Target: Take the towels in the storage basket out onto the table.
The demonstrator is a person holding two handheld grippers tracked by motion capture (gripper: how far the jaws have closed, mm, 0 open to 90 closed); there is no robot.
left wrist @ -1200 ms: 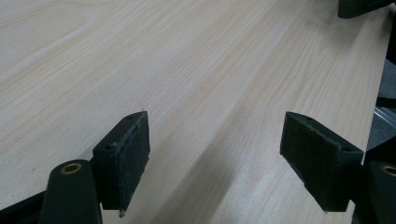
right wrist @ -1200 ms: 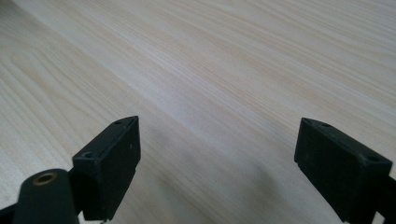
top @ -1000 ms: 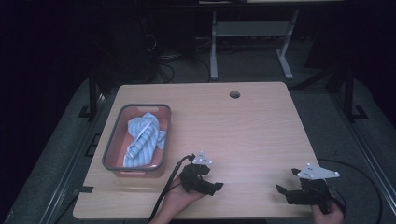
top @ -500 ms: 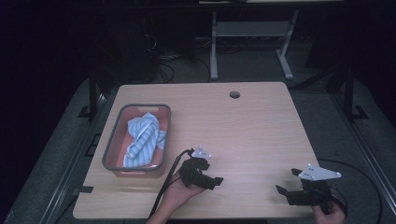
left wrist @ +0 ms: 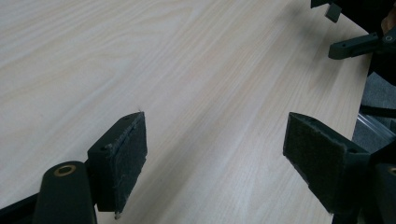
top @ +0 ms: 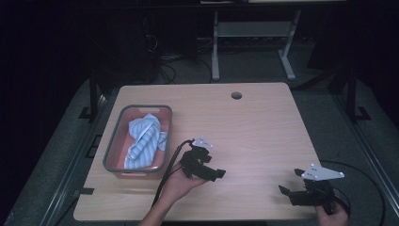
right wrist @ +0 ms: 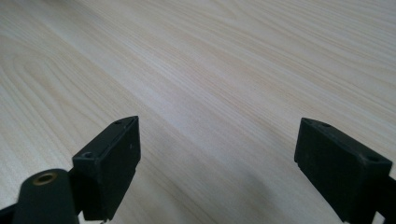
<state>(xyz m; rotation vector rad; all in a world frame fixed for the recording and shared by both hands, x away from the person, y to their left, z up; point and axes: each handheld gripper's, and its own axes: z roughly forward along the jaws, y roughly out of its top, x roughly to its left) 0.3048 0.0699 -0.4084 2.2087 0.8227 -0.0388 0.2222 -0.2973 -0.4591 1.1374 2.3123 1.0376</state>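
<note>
The left tool had its jaws spread wide, with nothing between them but bare wood; in the left gripper view its two fuzzy pads stood far apart over the tabletop. It sat near the middle of the front edge, cradled from below by the person's left hand, its jaws pointing toward the right side. Its black cable trailed back off the front edge.

The right tool was equally wide open and held nothing, its jaws framing only pale wood grain in the right gripper view. It lay low at the front right corner of the tabletop, the right hand gripping it from behind.

Just left of the left tool, close but apart, stood a grey-rimmed tray holding a crumpled blue-and-white striped cloth. A round hole pierced the tabletop near its far edge.
</note>
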